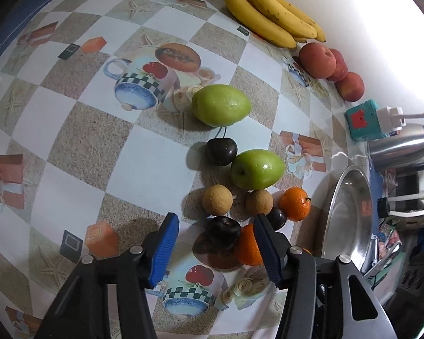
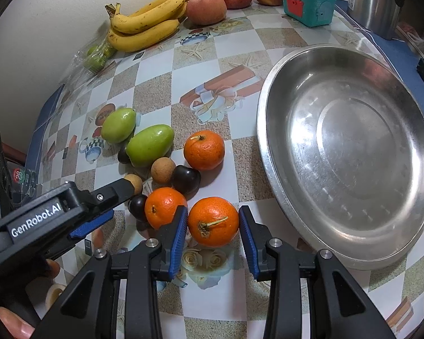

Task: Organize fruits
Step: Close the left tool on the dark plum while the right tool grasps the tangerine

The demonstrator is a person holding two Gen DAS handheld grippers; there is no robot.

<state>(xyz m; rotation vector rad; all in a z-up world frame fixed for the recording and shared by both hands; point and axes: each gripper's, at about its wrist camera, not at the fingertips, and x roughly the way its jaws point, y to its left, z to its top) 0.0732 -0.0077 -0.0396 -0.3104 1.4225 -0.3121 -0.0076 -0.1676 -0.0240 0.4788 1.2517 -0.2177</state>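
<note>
1. Left wrist view: close above the patterned tablecloth (image 1: 79, 147), facing steeply down along its own fingers; bananas (image 1: 268, 11) at the upper edge, steel pan (image 1: 350, 214) cut off at right.
2. Right wrist view: equally close and steeply downward, with the steel pan (image 2: 350, 152) filling the right half.
3. Shared ground: the fruit cluster, the two green fruits (image 1: 222, 104) (image 2: 118, 125), the bananas (image 2: 147, 17), the pan.

The cluster of small fruit (image 2: 166, 169) crowds the bench (image 2: 212, 299) left of the steel basin (image 2: 350, 152), with only a narrow lane between them. Bananas (image 2: 147, 22), peaches (image 2: 206, 8) and a teal box (image 2: 308, 5) line the wall; the patterned middle ahead lies open.
</note>
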